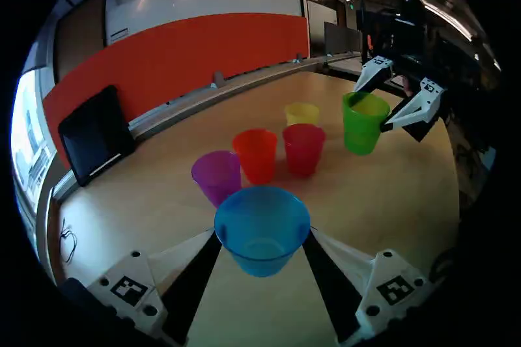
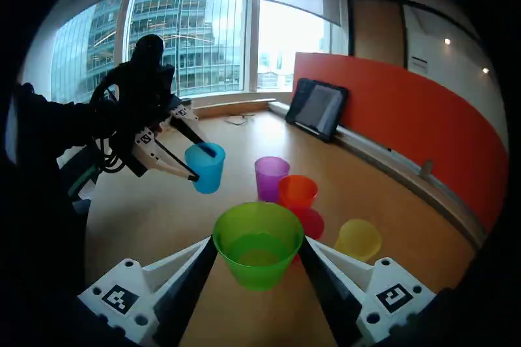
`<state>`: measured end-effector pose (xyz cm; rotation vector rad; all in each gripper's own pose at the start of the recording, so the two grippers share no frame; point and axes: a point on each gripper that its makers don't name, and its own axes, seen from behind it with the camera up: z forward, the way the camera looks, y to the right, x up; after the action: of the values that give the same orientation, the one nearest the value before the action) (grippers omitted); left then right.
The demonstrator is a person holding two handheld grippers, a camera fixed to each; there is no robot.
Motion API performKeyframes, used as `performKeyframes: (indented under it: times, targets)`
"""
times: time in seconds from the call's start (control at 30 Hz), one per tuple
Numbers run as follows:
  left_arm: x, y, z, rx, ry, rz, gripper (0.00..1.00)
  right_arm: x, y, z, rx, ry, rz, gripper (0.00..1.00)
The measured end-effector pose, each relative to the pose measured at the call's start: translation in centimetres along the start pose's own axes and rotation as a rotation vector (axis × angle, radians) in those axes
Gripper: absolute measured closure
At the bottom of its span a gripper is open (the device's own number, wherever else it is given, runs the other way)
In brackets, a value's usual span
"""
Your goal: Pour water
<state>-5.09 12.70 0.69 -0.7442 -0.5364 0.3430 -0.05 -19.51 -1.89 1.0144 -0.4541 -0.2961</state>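
i'm over a wide wooden table (image 1: 391,204), with an orange wall (image 1: 176,54) along its far edge and tall windows (image 2: 189,28) at one end. a dark tablet (image 1: 96,132) leans against that wall.

my left gripper (image 1: 262,237) has both fingers pressed on the sides of the blue cup (image 1: 262,217), open no wider than the cup, which is upright. my right gripper (image 2: 258,248) is clamped the same way on the green cup (image 2: 258,269), also upright. from the left gripper view the green cup sits to the right of the other cups; from the right gripper view the blue cup hangs above the table, left of them.

between the two, four cups stand close together on the table: purple (image 1: 217,176), orange (image 1: 256,153), red (image 1: 303,147) and yellow (image 1: 302,112), the yellow one farthest from my left gripper.

i cannot tell whether either held cup has water in it.
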Motion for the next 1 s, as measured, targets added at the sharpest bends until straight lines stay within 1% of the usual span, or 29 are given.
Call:
performKeyframes:
  times: [0.2,0.53,0.77,1.0]
  targets:
    - [-1.2,0.4,1.1,-0.017,-0.026,-0.003,0.14,-0.8,0.2,0.5,0.008,-0.017,0.009,0.09]
    - [-2.3,0.8,2.4,-0.032,-0.042,-0.018,0.14,-1.7,0.3,0.8,0.006,-0.034,0.012,0.09]
    - [-2.9,1.0,2.8,-0.037,-0.048,-0.029,0.14,-1.9,0.5,1.0,0.0,-0.04,0.011,0.09]
    - [-3.4,1.0,2.7,-0.038,-0.055,-0.037,0.14,-2.0,0.7,1.0,-0.005,-0.043,0.012,0.09]
